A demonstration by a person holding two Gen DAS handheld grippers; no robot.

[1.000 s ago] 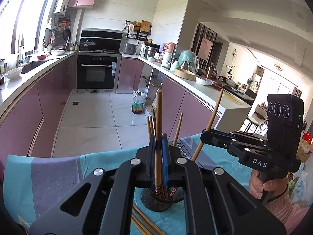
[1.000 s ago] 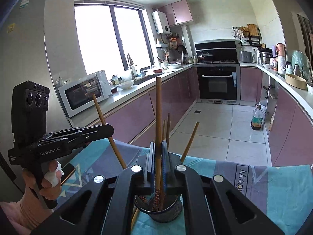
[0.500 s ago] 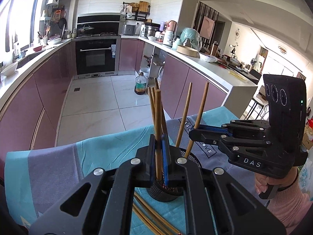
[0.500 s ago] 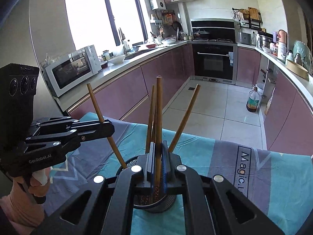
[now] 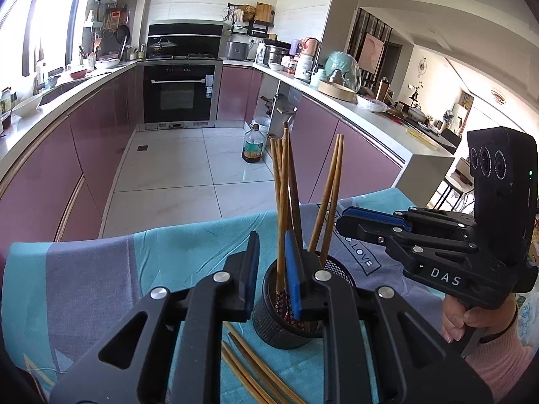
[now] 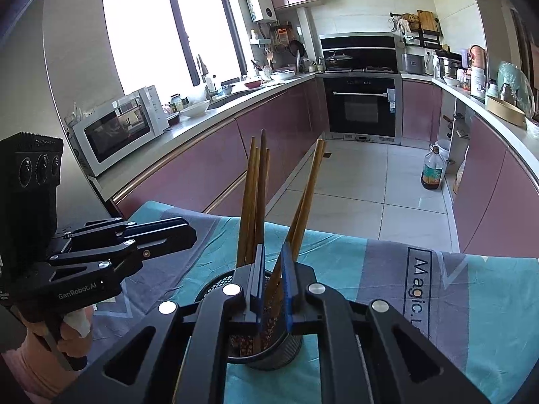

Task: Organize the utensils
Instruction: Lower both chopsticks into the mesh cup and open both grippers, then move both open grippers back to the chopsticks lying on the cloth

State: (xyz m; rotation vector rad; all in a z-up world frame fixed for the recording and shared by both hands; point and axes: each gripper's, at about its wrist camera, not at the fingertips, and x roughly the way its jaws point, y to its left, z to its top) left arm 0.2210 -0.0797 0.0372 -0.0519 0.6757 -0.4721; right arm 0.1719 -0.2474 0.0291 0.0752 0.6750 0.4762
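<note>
Two grippers sit over one black mesh cup point(image 5: 286, 316) on the bench. Left gripper point(image 5: 271, 269): jaws have just been opening, now apart by a narrow gap, blue ribbed pads facing in; a thin wooden chopstick point(image 5: 282, 222) stands in the gap, and neither pad looks pressed on it. Right gripper point(image 6: 273, 272): jaws slightly apart too, a slanted chopstick point(image 6: 305, 208) passing between the pads, seemingly loose. Both gripper bodies are matte black plastic with round silver pins.

Cup is a round wire-mesh cylinder holding several chopsticks upright or leaning on the rim; they are slim tapered brown sticks with patterned red lower ends. More chopsticks point(image 5: 249, 367) lie flat on the cloth beside the cup. Bench is covered by a teal and grey woven cloth point(image 5: 101, 269) with printed lettering.
</note>
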